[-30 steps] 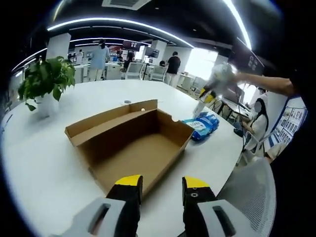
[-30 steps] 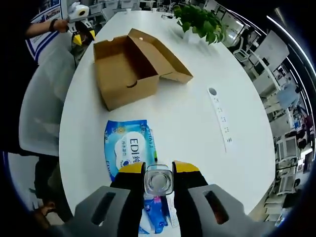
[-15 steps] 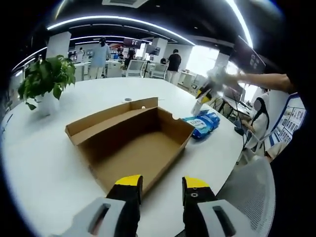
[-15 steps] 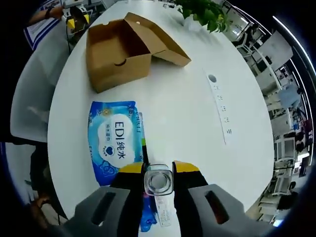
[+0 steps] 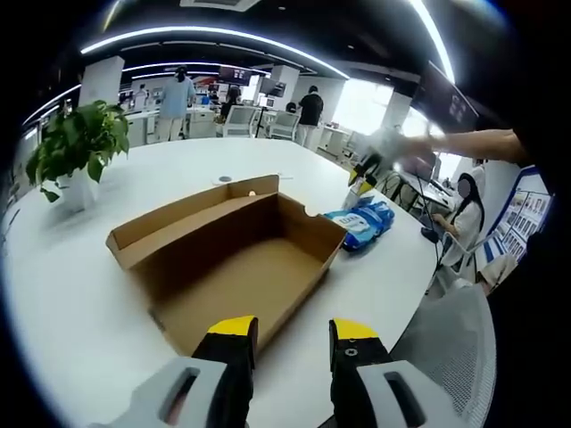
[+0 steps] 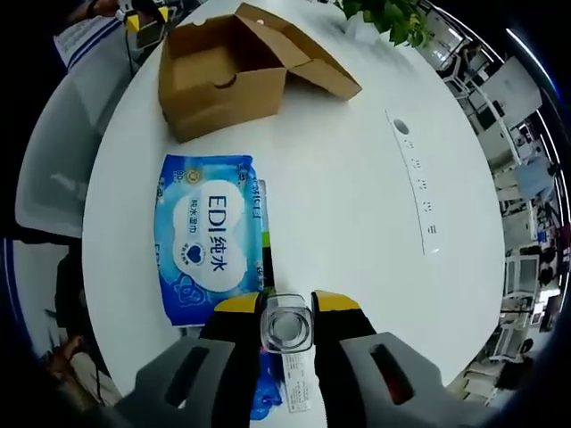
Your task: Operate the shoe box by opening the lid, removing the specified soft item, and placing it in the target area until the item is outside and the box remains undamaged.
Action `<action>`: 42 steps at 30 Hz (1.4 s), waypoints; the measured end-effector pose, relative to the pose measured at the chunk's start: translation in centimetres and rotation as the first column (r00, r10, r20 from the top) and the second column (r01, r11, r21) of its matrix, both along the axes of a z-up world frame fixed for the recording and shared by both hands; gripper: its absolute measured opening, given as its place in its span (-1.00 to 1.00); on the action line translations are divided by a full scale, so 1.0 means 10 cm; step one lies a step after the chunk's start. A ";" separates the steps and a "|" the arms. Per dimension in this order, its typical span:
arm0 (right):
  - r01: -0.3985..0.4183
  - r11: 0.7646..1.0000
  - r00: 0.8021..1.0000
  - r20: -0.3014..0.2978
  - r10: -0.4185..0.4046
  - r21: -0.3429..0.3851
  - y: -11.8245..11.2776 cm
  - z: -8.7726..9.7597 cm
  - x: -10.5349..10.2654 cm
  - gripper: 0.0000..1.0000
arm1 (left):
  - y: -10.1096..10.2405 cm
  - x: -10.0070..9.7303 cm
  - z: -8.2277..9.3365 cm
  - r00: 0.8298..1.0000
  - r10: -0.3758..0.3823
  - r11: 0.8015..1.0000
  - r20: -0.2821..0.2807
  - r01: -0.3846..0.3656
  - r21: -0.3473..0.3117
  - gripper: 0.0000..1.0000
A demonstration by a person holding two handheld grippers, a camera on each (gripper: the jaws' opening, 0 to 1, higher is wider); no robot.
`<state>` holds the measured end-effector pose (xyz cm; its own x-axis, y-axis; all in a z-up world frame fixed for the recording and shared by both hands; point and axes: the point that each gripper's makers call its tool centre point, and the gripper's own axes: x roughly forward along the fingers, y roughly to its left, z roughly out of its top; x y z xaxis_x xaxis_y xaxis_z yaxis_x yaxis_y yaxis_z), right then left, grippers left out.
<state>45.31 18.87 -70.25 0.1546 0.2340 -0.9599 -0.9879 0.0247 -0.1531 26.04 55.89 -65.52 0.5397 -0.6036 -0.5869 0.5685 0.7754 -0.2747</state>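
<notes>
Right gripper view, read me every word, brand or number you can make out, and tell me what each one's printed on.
"EDI 纯水" in large white letters on the blue wipes pack lying flat on the white table.
Small white print under the heart logo on the same pack: too small to read.
Cardboard shoe box: no print that I can see.

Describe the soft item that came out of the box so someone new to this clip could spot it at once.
On the round white table, find the open cardboard shoe box; just beside its short end lies a flat blue wipes pack. It is the one glossy blue thing there, with a white label, unlike the plain brown box and the potted plant.
</notes>
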 end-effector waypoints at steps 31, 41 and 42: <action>0.005 1.000 1.000 0.008 -0.005 -0.001 -0.02 0.02 0.14 -0.56 | 0.00 0.01 -0.01 1.000 0.001 1.000 -0.008 -0.001 -0.005 -0.35; 0.012 1.000 0.999 0.031 -0.012 -0.004 -0.06 0.11 0.17 -0.53 | 0.00 0.01 -0.01 1.000 0.003 1.000 -0.005 -0.003 -0.012 -0.35; 0.017 1.000 0.999 0.034 -0.016 -0.002 -0.06 0.13 0.16 -0.53 | 0.00 0.01 -0.01 1.000 0.003 1.000 -0.005 -0.003 -0.014 -0.35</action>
<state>46.93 18.25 -68.91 0.1911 0.2293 -0.9544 -0.9816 0.0406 -0.1868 26.17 55.87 -65.62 0.5384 -0.6105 -0.5808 0.5651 0.7729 -0.2886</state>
